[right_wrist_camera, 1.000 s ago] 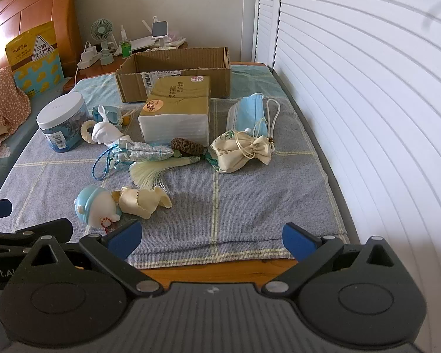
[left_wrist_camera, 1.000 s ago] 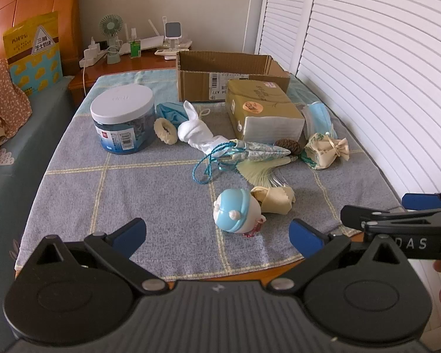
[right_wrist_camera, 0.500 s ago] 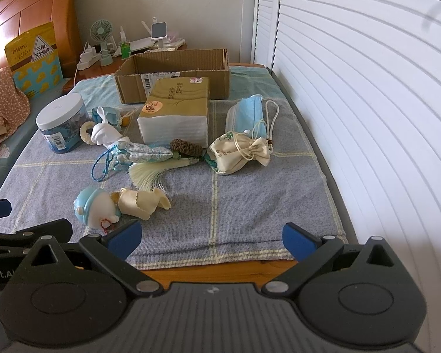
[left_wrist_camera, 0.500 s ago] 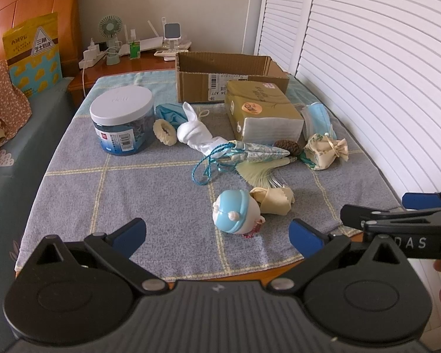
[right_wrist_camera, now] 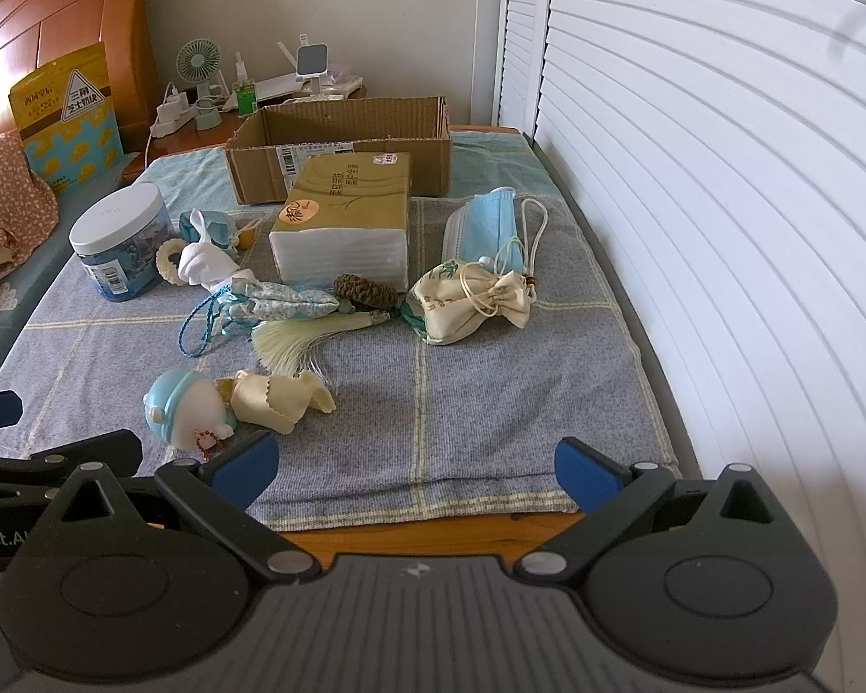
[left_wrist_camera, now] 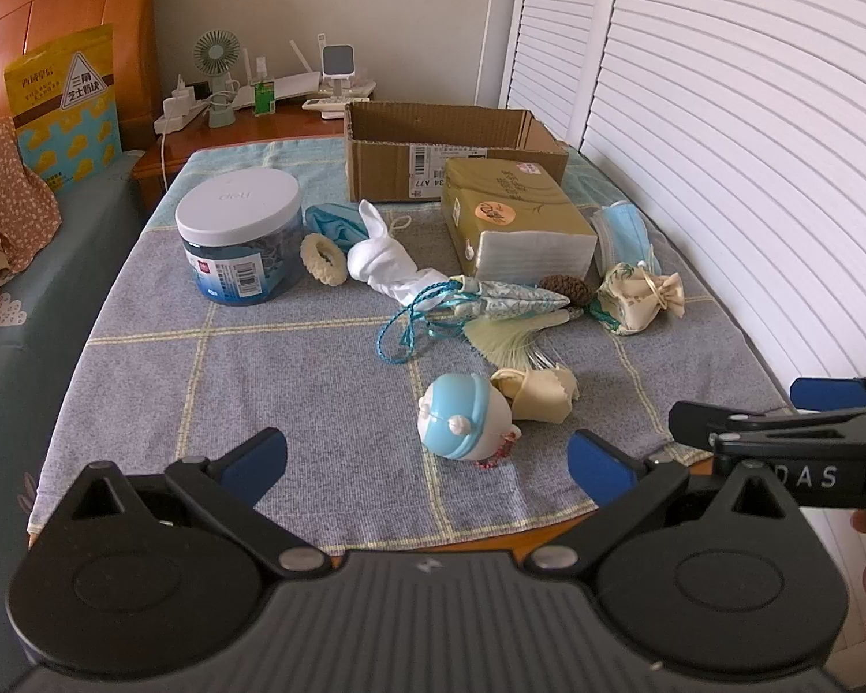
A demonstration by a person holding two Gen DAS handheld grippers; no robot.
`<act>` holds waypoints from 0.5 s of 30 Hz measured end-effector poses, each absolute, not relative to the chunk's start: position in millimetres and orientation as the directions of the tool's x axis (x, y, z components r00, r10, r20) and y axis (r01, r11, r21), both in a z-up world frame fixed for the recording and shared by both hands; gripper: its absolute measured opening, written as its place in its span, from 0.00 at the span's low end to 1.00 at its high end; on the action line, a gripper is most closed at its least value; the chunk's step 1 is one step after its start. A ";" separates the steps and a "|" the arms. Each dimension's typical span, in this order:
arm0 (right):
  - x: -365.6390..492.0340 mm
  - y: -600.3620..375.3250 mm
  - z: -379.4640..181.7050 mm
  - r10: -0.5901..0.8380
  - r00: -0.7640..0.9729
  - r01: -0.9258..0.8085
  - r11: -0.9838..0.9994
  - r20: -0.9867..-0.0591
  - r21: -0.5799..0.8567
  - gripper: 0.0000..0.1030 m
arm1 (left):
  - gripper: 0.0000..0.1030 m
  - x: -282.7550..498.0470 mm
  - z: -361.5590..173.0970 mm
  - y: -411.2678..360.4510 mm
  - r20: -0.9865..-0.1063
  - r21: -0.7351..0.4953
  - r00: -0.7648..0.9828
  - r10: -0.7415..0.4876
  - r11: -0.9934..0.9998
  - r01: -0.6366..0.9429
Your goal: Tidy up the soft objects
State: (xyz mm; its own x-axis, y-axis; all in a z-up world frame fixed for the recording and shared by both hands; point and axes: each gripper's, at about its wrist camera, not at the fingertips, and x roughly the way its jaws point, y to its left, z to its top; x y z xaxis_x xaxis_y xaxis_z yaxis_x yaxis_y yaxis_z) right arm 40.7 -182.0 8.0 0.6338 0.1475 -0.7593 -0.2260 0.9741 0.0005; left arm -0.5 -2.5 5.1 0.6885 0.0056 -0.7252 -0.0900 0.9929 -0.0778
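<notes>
Soft items lie on a grey-blue cloth (left_wrist_camera: 294, 398): a blue-capped doll (left_wrist_camera: 465, 424) with a cream cloth (left_wrist_camera: 540, 395), a white knotted sock (left_wrist_camera: 384, 263), a patterned pouch with tassel (left_wrist_camera: 508, 300), a cream drawstring bag (right_wrist_camera: 467, 303), a blue face mask (right_wrist_camera: 491, 225) and a tissue pack (right_wrist_camera: 343, 225). An open cardboard box (left_wrist_camera: 450, 156) stands at the back. My left gripper (left_wrist_camera: 427, 459) is open and empty, just in front of the doll. My right gripper (right_wrist_camera: 415, 470) is open and empty at the table's front edge.
A white-lidded plastic jar (left_wrist_camera: 239, 234) stands at the left with a cream scrunchie (left_wrist_camera: 323, 260) beside it. White louvred doors (right_wrist_camera: 693, 173) run along the right. A nightstand with a fan (left_wrist_camera: 216, 75) and a bed (left_wrist_camera: 6, 265) lie to the left.
Both grippers have edged slightly forward toward the table. Nothing on the cloth has moved.
</notes>
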 end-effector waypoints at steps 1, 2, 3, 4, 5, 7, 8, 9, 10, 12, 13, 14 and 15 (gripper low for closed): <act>40.9 -182.1 8.1 0.147 0.634 -0.226 0.974 -0.759 0.000 1.00 | 0.99 -0.3 5.0 -2.4 -0.726 -0.078 0.688 0.005 0.993 -0.090; 40.7 -181.9 7.9 0.147 0.634 -0.226 0.974 -0.759 0.000 1.00 | 0.99 -0.3 5.1 -2.5 -0.725 -0.078 0.688 0.005 0.993 -0.090; 40.6 -181.8 7.9 0.147 0.634 -0.226 0.974 -0.759 0.000 1.00 | 0.99 -0.4 4.9 -2.4 -0.725 -0.078 0.689 0.005 0.993 -0.090; 40.8 -182.0 8.1 0.147 0.635 -0.227 0.974 -0.759 0.000 1.00 | 0.99 -0.3 4.8 -2.4 -0.725 -0.078 0.689 0.006 0.993 -0.090; 40.6 -181.8 7.9 0.147 0.635 -0.226 0.974 -0.759 -0.001 1.00 | 0.99 -0.2 5.1 -2.7 -0.725 -0.077 0.689 0.005 0.993 -0.089; 40.8 -182.1 8.3 0.147 0.635 -0.226 0.974 -0.758 -0.001 1.00 | 0.99 -0.3 4.8 -2.4 -0.725 -0.078 0.689 0.005 0.993 -0.090; 40.9 -182.2 8.2 0.147 0.635 -0.226 0.974 -0.758 0.000 1.00 | 0.99 -0.3 5.0 -2.6 -0.725 -0.078 0.689 0.005 0.993 -0.090; 41.3 -181.9 7.8 0.147 0.634 -0.226 0.974 -0.759 0.000 1.00 | 0.99 -0.3 4.9 -2.4 -0.726 -0.078 0.688 0.005 0.993 -0.090; 41.2 -181.9 7.7 0.147 0.635 -0.227 0.974 -0.759 -0.001 1.00 | 0.99 -0.1 5.3 -2.6 -0.726 -0.078 0.688 0.005 0.993 -0.089; 41.3 -181.9 7.7 0.146 0.635 -0.226 0.974 -0.759 -0.001 1.00 | 0.99 0.1 5.4 -2.5 -0.726 -0.078 0.687 0.004 0.993 -0.089; 42.0 -182.3 7.9 0.146 0.635 -0.227 0.974 -0.759 -0.002 1.00 | 0.99 0.1 5.6 -2.6 -0.726 -0.079 0.688 0.004 0.993 -0.089; 42.2 -182.6 8.0 0.146 0.635 -0.226 0.974 -0.758 -0.001 1.00 | 0.99 -0.1 5.3 -2.5 -0.725 -0.079 0.689 0.005 0.993 -0.089; 41.6 -182.1 7.7 0.147 0.635 -0.226 0.974 -0.758 0.000 1.00 | 0.99 0.3 5.6 -2.9 -0.725 -0.078 0.688 0.004 0.993 -0.088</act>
State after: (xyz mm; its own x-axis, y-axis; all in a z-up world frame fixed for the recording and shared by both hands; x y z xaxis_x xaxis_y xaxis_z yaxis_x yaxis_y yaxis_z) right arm 41.6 -182.1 7.7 0.6351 0.1474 -0.7583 -0.2258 0.9742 0.0003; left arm 0.3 -2.9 5.6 0.6884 0.0042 -0.7253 -0.0884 0.9930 -0.0783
